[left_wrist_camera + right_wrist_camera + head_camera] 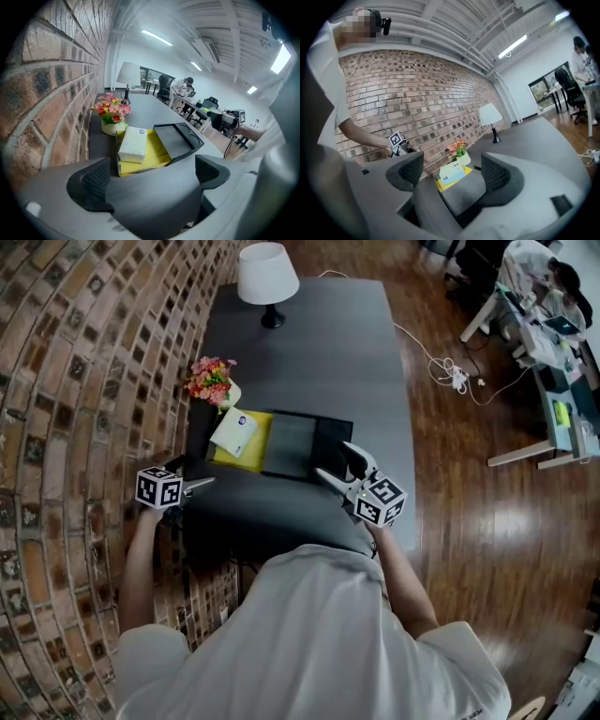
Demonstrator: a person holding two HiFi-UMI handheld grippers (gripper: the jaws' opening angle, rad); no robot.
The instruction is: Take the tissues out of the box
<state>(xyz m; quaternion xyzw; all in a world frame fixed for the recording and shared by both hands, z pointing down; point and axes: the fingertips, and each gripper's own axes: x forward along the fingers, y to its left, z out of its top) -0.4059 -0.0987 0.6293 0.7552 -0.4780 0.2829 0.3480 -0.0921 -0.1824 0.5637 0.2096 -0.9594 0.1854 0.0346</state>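
A white tissue pack (233, 431) lies on top of a yellow box (253, 456) on the dark table, near the brick wall. My left gripper (204, 486) hovers at the table's near left edge, short of the box, its jaws open and empty. In the left gripper view the tissue pack (133, 144) and yellow box (158, 151) lie ahead, beyond the open left gripper (150, 176). My right gripper (334, 460) is open over the near right corner of a black tray (305, 445), holding nothing. The right gripper (451, 174) looks toward the tissue pack (452, 171).
The black tray (178, 138) lies right of the yellow box, touching it. A pot of pink flowers (212, 381) stands behind the box by the brick wall (84, 352). A white lamp (267, 277) is at the table's far end. Desks and people fill the far right.
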